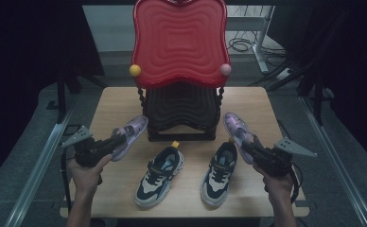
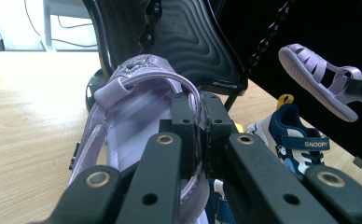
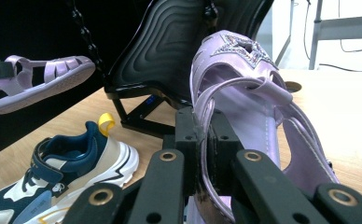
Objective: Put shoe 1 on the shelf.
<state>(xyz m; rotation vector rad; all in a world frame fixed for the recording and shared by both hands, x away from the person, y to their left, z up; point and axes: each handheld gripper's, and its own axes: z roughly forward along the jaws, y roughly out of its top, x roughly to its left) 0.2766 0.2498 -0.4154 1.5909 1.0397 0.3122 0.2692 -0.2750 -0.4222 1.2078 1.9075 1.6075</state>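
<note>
Hands held a lilac sandal in each gripper above a wooden table (image 1: pixel 115 101).

Both forearms reached forward from the near edge, angled slightly outward. The left gripper (image 1: pixel 117 140) had its jaws pinched on the heel strap of the left sandal (image 1: pixel 130 135), toe pointing toward the black stand (image 1: pixel 181 113). The right gripper (image 1: pixel 248 147) likewise clamped the heel strap of the right sandal (image 1: pixel 236 127), lifted off the table. Between them, two navy-and-cream sneakers (image 1: pixel 160 176) sat on the tabletop.
</note>
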